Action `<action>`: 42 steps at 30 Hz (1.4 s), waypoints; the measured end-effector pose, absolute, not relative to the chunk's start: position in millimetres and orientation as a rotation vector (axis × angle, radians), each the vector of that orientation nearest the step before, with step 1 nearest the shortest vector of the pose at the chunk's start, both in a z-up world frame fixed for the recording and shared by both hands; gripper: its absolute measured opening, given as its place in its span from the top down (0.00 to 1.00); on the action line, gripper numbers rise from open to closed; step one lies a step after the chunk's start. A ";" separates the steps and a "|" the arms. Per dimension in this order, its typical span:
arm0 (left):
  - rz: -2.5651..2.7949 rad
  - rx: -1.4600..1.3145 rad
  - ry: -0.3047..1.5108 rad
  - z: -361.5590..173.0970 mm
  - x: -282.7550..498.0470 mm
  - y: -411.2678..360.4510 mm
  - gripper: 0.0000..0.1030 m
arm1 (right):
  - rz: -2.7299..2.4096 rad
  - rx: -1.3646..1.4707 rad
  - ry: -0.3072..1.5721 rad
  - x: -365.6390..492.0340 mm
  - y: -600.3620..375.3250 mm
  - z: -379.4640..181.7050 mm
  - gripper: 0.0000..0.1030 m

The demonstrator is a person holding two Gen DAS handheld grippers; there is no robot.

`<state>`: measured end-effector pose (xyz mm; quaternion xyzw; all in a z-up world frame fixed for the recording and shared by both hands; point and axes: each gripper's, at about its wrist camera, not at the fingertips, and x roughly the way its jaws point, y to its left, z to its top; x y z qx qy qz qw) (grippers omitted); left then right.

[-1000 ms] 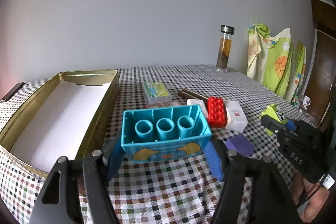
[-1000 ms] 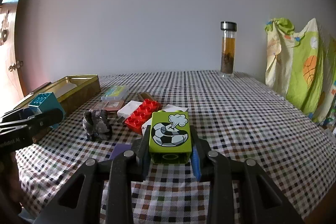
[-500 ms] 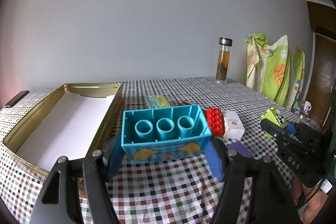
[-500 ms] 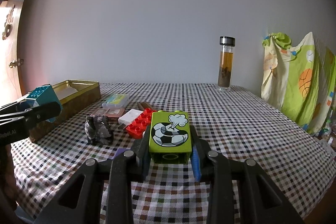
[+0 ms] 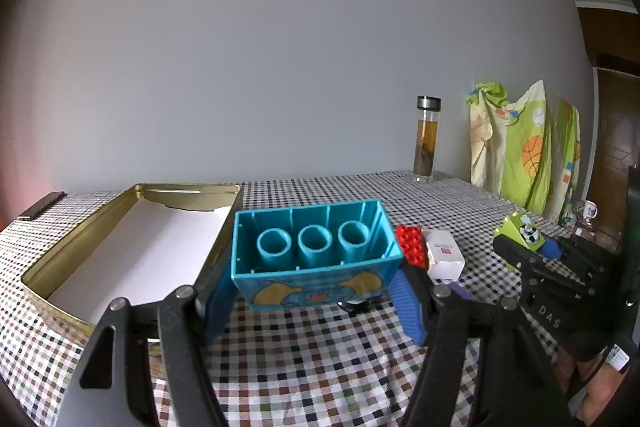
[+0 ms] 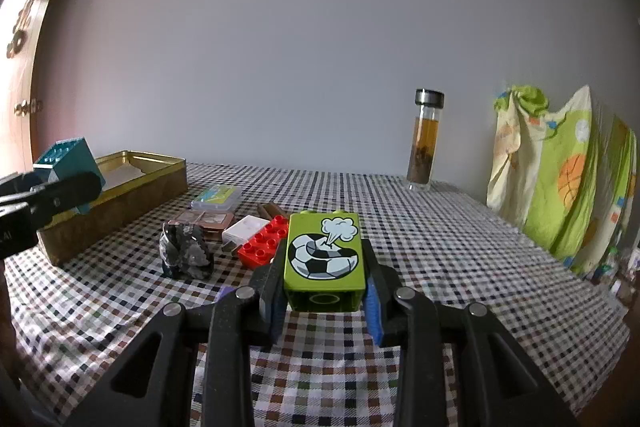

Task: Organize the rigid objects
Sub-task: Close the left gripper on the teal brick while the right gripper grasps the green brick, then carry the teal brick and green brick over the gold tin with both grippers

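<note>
My left gripper [image 5: 312, 291] is shut on a large teal toy brick [image 5: 312, 251], hollow underside up, held above the table beside the open gold tin [image 5: 132, 203]. My right gripper [image 6: 325, 301] is shut on a lime-green brick [image 6: 324, 255] with a soccer-ball print, held above the checkered cloth. In the right wrist view the teal brick [image 6: 68, 159] and left gripper show at far left, by the tin [image 6: 116, 195]. In the left wrist view the green brick [image 5: 520, 231] shows at right.
On the checkered table lie a red studded brick [image 6: 264, 245], a white box [image 6: 245, 229], a grey stone figure [image 6: 184, 255], a brown palette [image 6: 204, 221], a clear case [image 6: 216, 197] and a purple card [image 5: 458, 291]. A glass tea bottle [image 6: 426, 143] stands at the back. Colourful cloth [image 6: 560, 179] hangs at right.
Both grippers have risen and tilted up with their bricks; the table objects sit lower in both views. The left gripper has drawn nearer the tin's edge.
</note>
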<state>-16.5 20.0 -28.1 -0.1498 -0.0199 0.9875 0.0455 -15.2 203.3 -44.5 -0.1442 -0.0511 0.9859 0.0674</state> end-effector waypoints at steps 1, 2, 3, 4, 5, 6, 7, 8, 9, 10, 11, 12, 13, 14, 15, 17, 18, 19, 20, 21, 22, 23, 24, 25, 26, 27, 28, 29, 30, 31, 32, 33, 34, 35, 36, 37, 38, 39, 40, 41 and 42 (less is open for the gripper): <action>3.017 -0.459 -0.067 -28.3 -15.9 18.0 0.34 | 2.972 -0.435 -0.153 -15.3 203.7 -44.3 0.67; 3.017 -0.461 -0.075 -28.3 -15.8 16.0 0.34 | 2.972 -0.437 -0.150 -15.5 204.1 -44.1 0.67; 3.018 -0.464 -0.078 -28.1 -15.7 14.9 0.34 | 2.973 -0.442 -0.151 -15.9 203.8 -44.0 0.67; 3.023 -0.468 -0.081 -27.9 -15.8 13.1 0.34 | 2.973 -0.446 -0.154 -16.1 203.1 -43.7 0.67; 3.027 -0.471 -0.087 -27.7 -15.7 10.7 0.34 | 2.976 -0.446 -0.154 -15.6 202.0 -42.9 0.67; 3.027 -0.474 -0.093 -27.4 -15.6 8.7 0.34 | 2.984 -0.444 -0.154 -14.6 200.2 -41.3 0.67; 3.028 -0.478 -0.101 -27.0 -15.9 6.1 0.34 | 2.991 -0.436 -0.161 -13.1 197.1 -39.0 0.67; 3.033 -0.478 -0.109 -26.3 -15.7 3.2 0.34 | 2.998 -0.428 -0.171 -12.0 194.0 -36.8 0.67; 3.038 -0.479 -0.117 -25.8 -15.6 0.3 0.34 | 3.008 -0.417 -0.181 -11.1 189.7 -33.6 0.67; 3.042 -0.480 -0.125 -25.1 -15.5 -3.3 0.34 | 3.018 -0.411 -0.182 -10.2 186.8 -30.9 0.67; 3.048 -0.479 -0.135 -24.3 -15.4 -7.2 0.34 | 3.031 -0.408 -0.177 -9.9 184.5 -28.8 0.67; 3.052 -0.478 -0.143 -24.0 -15.2 -9.7 0.34 | 3.042 -0.406 -0.173 -9.6 182.0 -27.1 0.67; 3.057 -0.478 -0.153 -23.4 -14.9 -13.9 0.34 | 3.049 -0.406 -0.175 -10.1 179.3 -25.9 0.67; 3.064 -0.478 -0.162 -22.8 -14.5 -17.9 0.34 | 3.058 -0.410 -0.180 -11.4 175.8 -24.8 0.67; 3.070 -0.482 -0.174 -22.2 -14.5 -22.3 0.34 | 3.066 -0.415 -0.183 -12.4 174.2 -24.1 0.67; 3.083 -0.485 -0.195 -21.0 -14.4 -30.9 0.34 | 3.086 -0.431 -0.186 -15.6 168.7 -23.0 0.67; 3.089 -0.488 -0.204 -20.5 -14.6 -35.0 0.34 | 3.100 -0.440 -0.189 -17.5 165.0 -21.8 0.67; 3.098 -0.491 -0.209 -20.0 -14.7 -38.9 0.34 | 3.110 -0.444 -0.190 -18.5 162.2 -21.1 0.67; 3.111 -0.494 -0.211 -19.6 -14.7 -42.8 0.34 | 3.122 -0.450 -0.191 -19.6 158.2 -20.2 0.67; 3.116 -0.496 -0.213 -19.6 -15.0 -45.4 0.34 | 3.135 -0.460 -0.197 -21.5 153.8 -18.9 0.67; 3.123 -0.501 -0.214 -19.7 -15.7 -48.7 0.34 | 3.142 -0.463 -0.203 -22.7 151.0 -18.1 0.67; 3.132 -0.507 -0.212 -19.7 -16.5 -51.1 0.34 | 3.149 -0.466 -0.210 -24.3 147.8 -17.1 0.67; 3.147 -0.515 -0.207 -20.2 -17.0 -54.0 0.34 | 3.160 -0.474 -0.220 -26.5 143.4 -15.9 0.67; 3.157 -0.526 -0.204 -20.4 -18.3 -56.3 0.34 | 3.168 -0.480 -0.228 -28.0 139.9 -14.7 0.67; 3.163 -0.537 -0.202 -20.8 -19.7 -59.1 0.34 | 3.174 -0.483 -0.237 -29.3 136.2 -14.0 0.67; 3.169 -0.543 -0.202 -20.8 -20.9 -61.2 0.34 | 3.183 -0.487 -0.252 -31.0 130.8 -13.2 0.67; 3.178 -0.550 -0.203 -20.7 -22.5 -64.4 0.34 | 3.188 -0.489 -0.264 -32.0 126.7 -12.9 0.67; 3.184 -0.557 -0.206 -21.0 -23.5 -67.4 0.34 | 3.193 -0.492 -0.275 -34.1 123.2 -12.1 0.67; 3.187 -0.562 -0.208 -20.7 -24.3 -69.6 0.34 | 3.202 -0.498 -0.284 -36.1 118.2 -10.9 0.67; 3.192 -0.567 -0.209 -20.3 -25.0 -72.1 0.34 | 3.210 -0.502 -0.290 -37.5 114.7 -9.8 0.67; 3.198 -0.572 -0.205 -20.2 -25.7 -74.7 0.34 | 3.215 -0.505 -0.296 -39.2 111.5 -8.3 0.67; 3.203 -0.576 -0.202 -20.2 -26.3 -76.6 0.34 | 3.224 -0.509 -0.305 -41.6 107.1 -6.5 0.67; 3.204 -0.581 -0.203 -20.0 -27.6 -79.3 0.34 | 3.232 -0.514 -0.308 -44.4 103.8 -5.0 0.67; 3.204 -0.587 -0.202 -20.4 -27.8 -81.3 0.34 | 3.242 -0.522 -0.304 -47.9 101.6 -3.6 0.67; 3.205 -0.593 -0.202 -20.5 -28.2 -84.5 0.34 | 3.254 -0.529 -0.301 -50.7 98.7 -2.1 0.67; 3.207 -0.600 -0.203 -20.4 -28.8 -87.7 0.34 | 3.261 -0.533 -0.301 -53.2 95.6 -0.7 0.67; 3.209 -0.609 -0.201 -20.8 -29.9 -89.8 0.34 | 3.266 -0.540 -0.303 -57.3 93.5 0.2 0.67; 3.210 -0.612 -0.202 -20.3 -29.8 -91.7 0.34 | 3.275 -0.548 -0.305 -62.2 89.5 1.4 0.67; 3.213 -0.616 -0.204 -20.0 -30.8 -94.8 0.34 | 3.282 -0.555 -0.306 -64.9 87.1 2.1 0.67; 3.215 -0.618 -0.203 -19.7 -31.9 -96.4 0.34 | 3.289 -0.563 -0.307 -67.8 84.1 2.6 0.67; 3.220 -0.621 -0.198 -19.6 -32.4 -97.8 0.34 | 3.296 -0.568 -0.311 -70.4 80.7 3.2 0.67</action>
